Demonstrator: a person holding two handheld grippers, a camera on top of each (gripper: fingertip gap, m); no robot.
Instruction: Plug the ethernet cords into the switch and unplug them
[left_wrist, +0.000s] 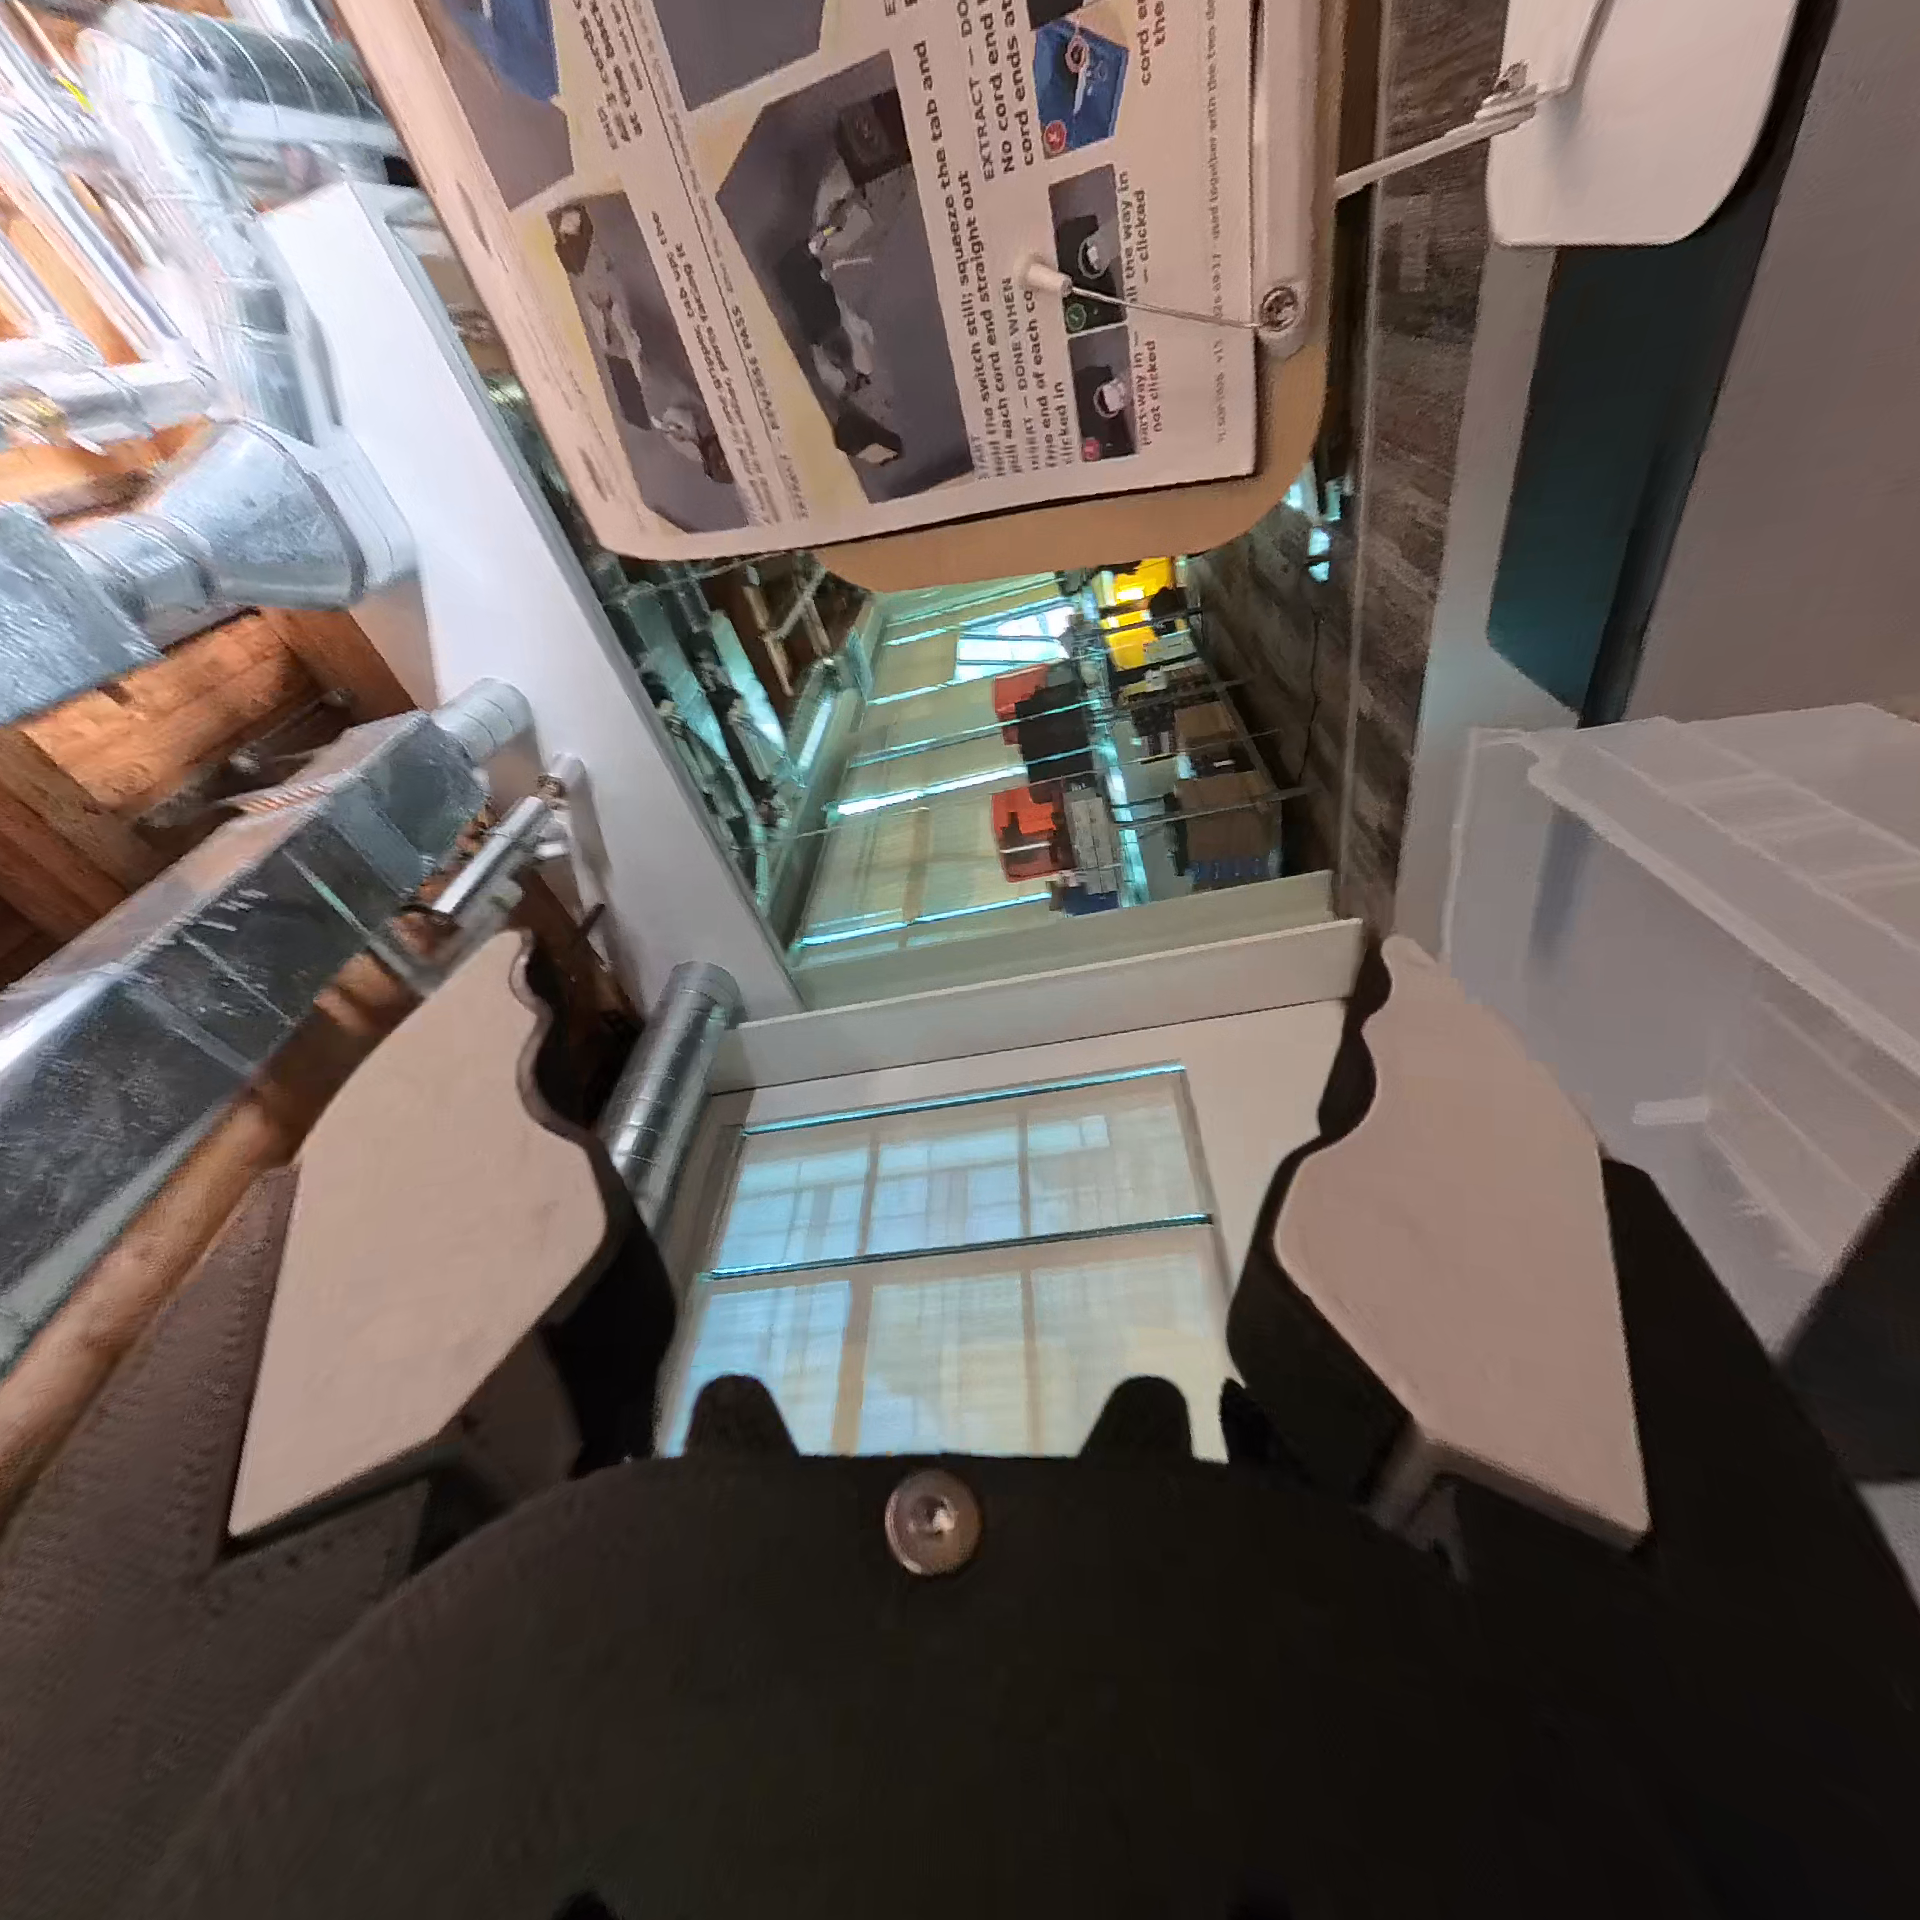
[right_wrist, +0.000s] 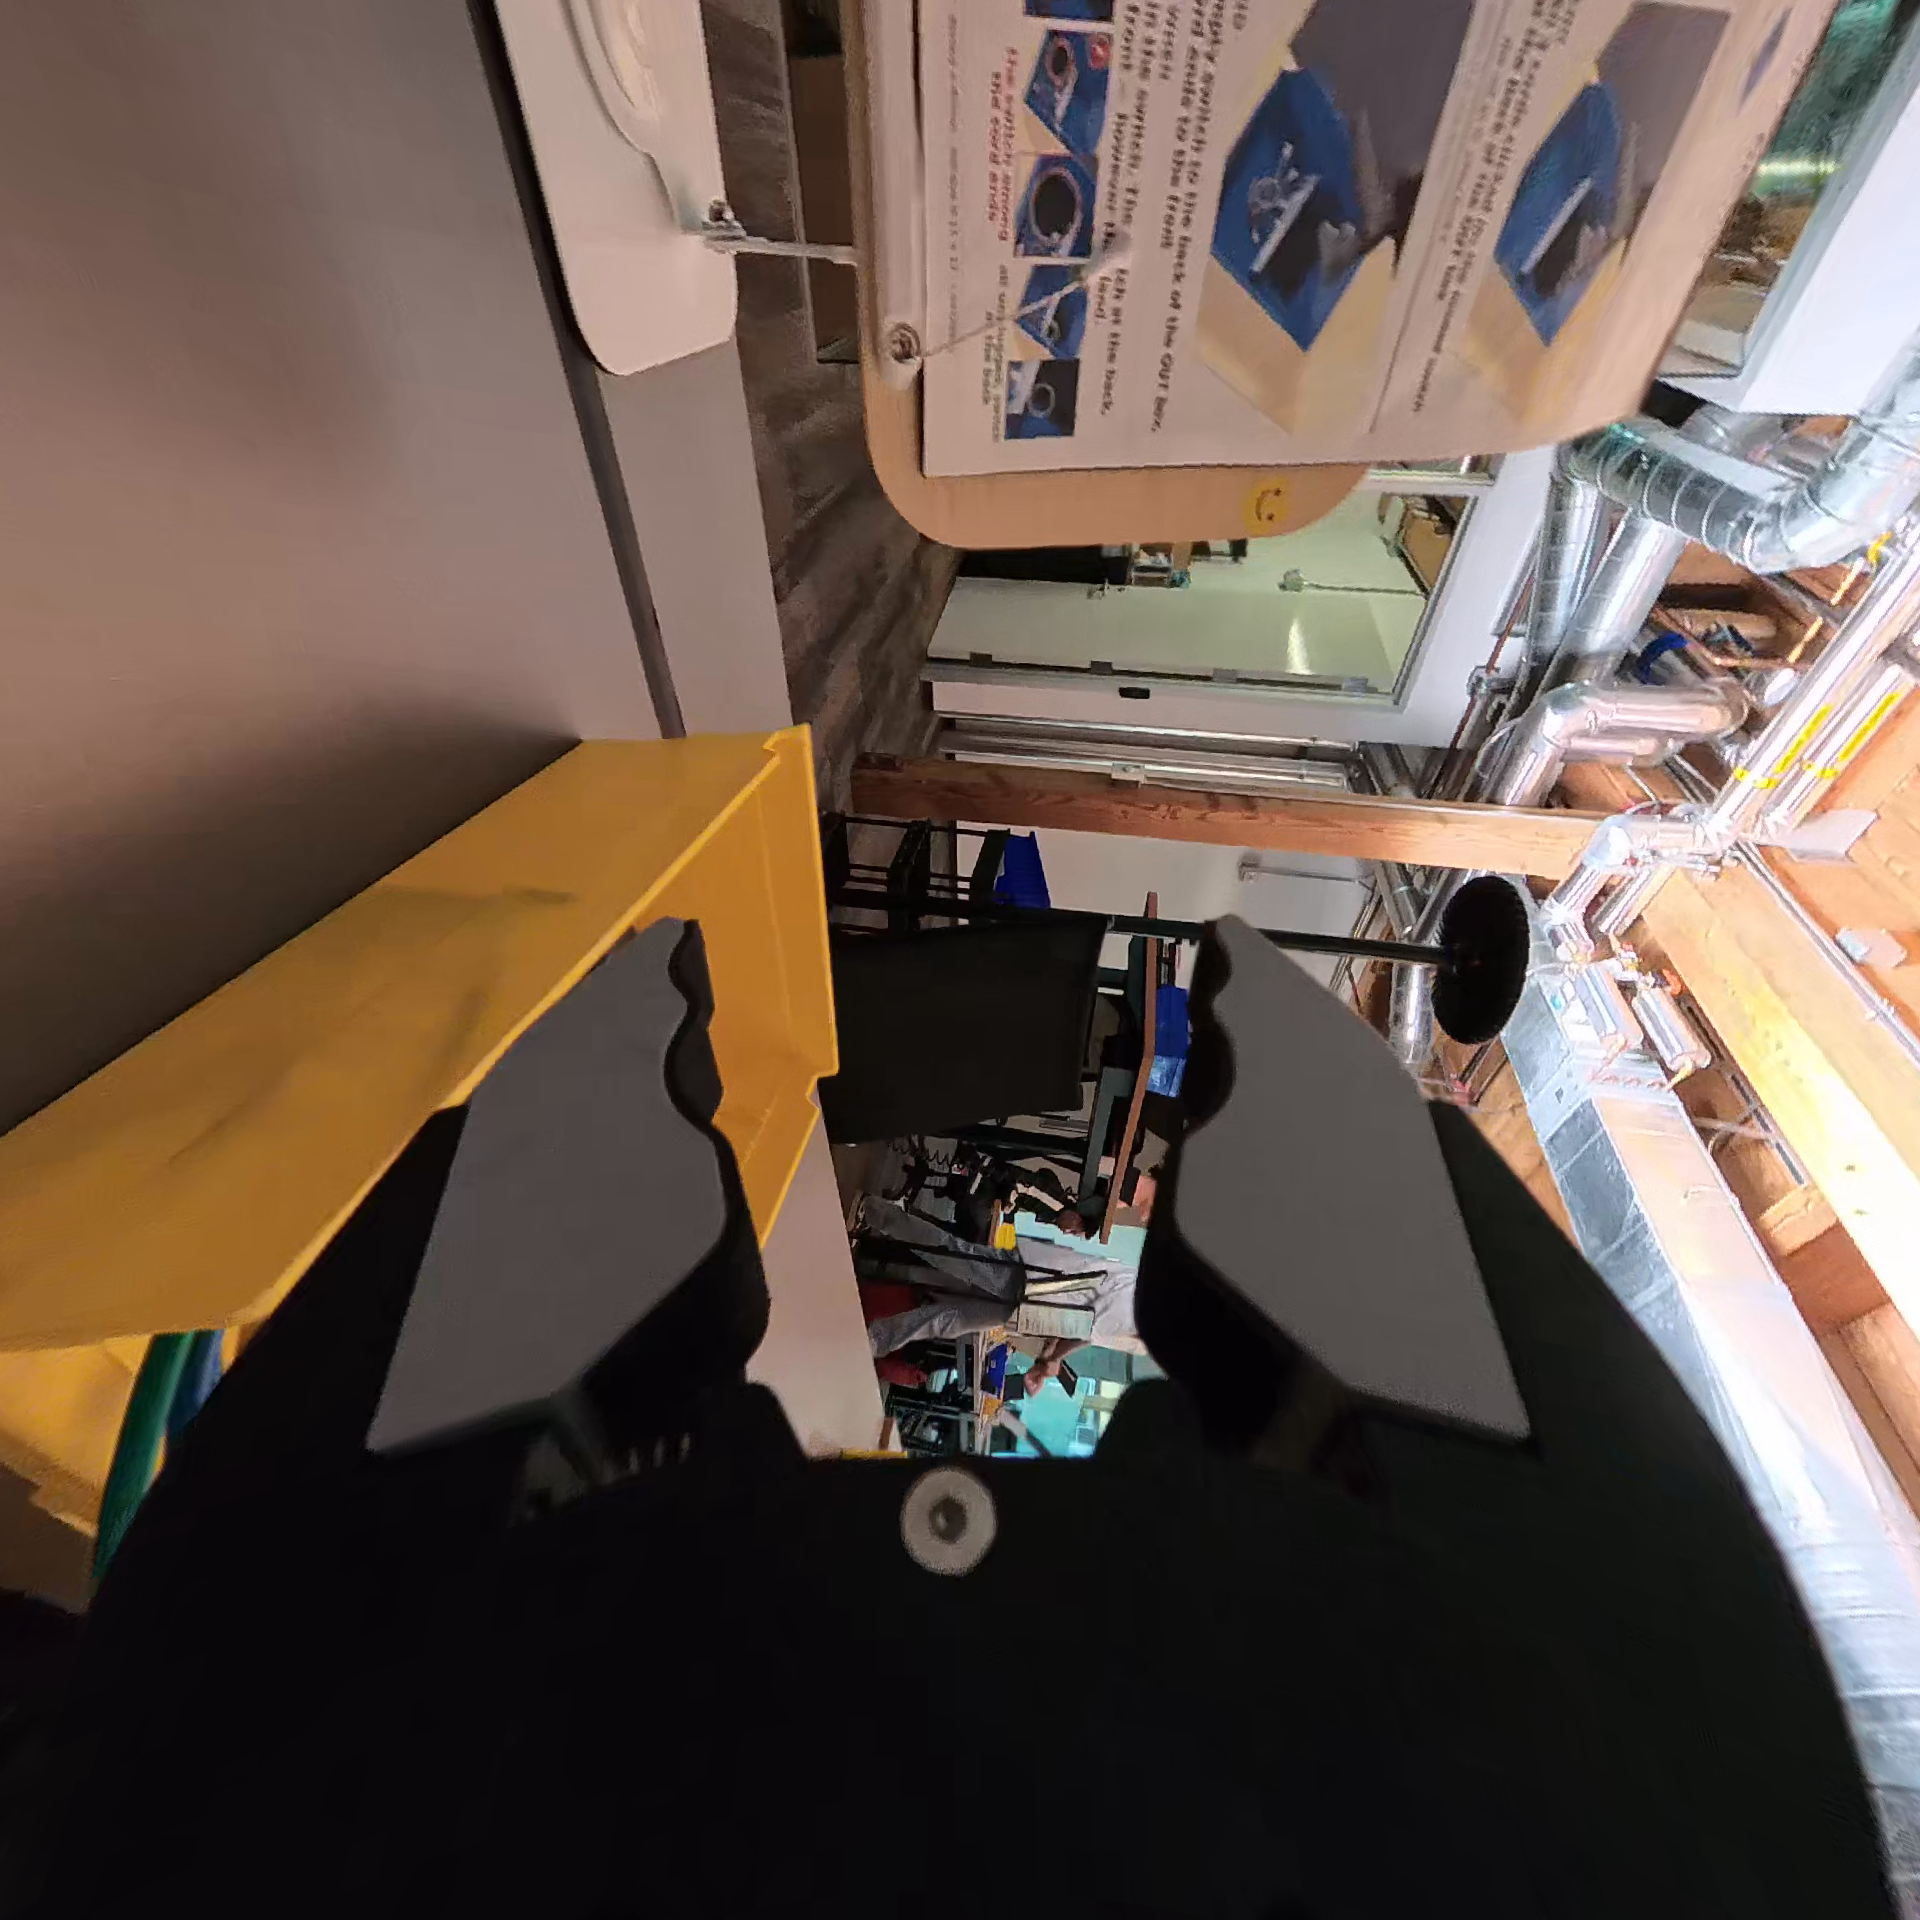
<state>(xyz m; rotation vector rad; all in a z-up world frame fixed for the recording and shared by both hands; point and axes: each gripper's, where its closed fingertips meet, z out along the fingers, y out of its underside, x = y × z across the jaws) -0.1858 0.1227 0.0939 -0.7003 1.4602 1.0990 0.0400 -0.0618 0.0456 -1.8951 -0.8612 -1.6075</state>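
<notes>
No switch and no ethernet cord shows in either view. Both views are turned on their side and look out into the room. My left gripper (left_wrist: 951, 977) is open wide and empty, with windows and a white wall behind its fingers. My right gripper (right_wrist: 951, 951) is open and empty, its left finger (right_wrist: 582, 1174) in front of a yellow bin (right_wrist: 416, 1039).
A cardboard board with printed instruction sheets hangs ahead in the left wrist view (left_wrist: 935, 270) and in the right wrist view (right_wrist: 1247, 229). A clear plastic bin (left_wrist: 1704, 966) is at the right. Metal ducts (left_wrist: 208, 1039) and pipes (right_wrist: 1662, 727) run along the ceiling. Tip to tip, the grippers are about 30 cm apart.
</notes>
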